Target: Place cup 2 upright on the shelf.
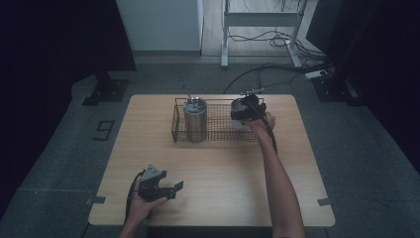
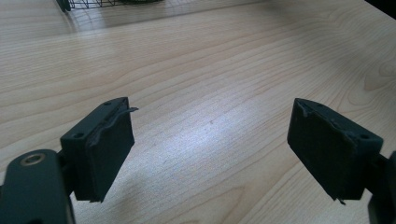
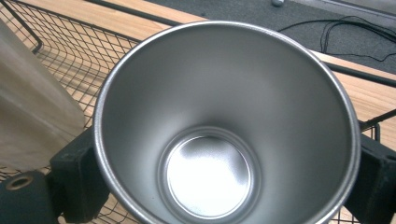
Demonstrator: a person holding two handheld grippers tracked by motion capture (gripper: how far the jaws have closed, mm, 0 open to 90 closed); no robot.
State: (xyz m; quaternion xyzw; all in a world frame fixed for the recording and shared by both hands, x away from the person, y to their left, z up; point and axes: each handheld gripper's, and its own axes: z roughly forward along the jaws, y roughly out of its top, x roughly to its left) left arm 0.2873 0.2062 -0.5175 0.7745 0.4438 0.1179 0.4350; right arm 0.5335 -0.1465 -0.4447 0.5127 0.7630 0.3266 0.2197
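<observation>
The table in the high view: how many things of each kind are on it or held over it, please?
Metal cups: 2, one standing in the basket, one in the right gripper
Wire basket: 1
Grippers: 2, with the left gripper open
Total: 5

This looks like a lab or recording room: a lone wooden table (image 1: 213, 163) stands on grey carpet tiles (image 1: 59, 148), dark curtains (image 1: 54, 34) hang at both sides, and loose cables (image 1: 277, 39) run beneath a metal-framed stand (image 1: 260, 20) behind it.
</observation>
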